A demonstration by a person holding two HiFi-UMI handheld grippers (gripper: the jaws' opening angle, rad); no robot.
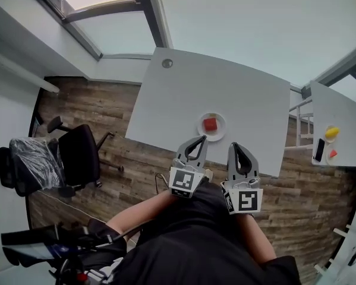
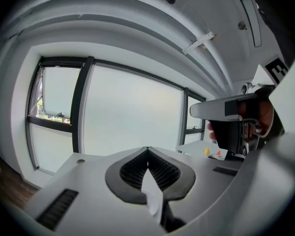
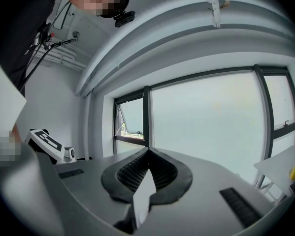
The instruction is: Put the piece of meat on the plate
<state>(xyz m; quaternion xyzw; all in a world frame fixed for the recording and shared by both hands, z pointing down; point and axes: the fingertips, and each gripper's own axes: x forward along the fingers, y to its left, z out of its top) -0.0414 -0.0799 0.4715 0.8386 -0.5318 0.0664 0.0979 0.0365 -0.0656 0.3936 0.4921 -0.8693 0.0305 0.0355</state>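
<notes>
Two grippers sit in front of me, side by side across the near edge of the white tabletop [image 1: 249,100] as the head view shows them. The left gripper [image 1: 199,139] has its jaws fully together with nothing between them; its own view shows the ribbed pads meeting in a single line. The right gripper [image 1: 236,146] is the same, pinched closed and empty. Both point out toward the windows rather than down at the table.

The piece of meat [image 1: 210,124], a small red block, lies in the middle of the round white plate [image 1: 201,128]. The plate stands on the tabletop closer to the near edge than the far one, roughly halfway along it, and just beyond the tip of the left gripper. Neither gripper touches the plate or the meat.

At the far left corner of the tabletop there is a round cable hole [image 1: 167,63]. A second white table [image 1: 338,108] stands off to the right (I can only make out a yellow item [image 1: 331,132], a dark flat thing [image 1: 319,150] and something red [image 1: 333,154] on it). A black office chair [image 1: 76,156] stands on the wooden floor [image 1: 76,103] to the left.
</notes>
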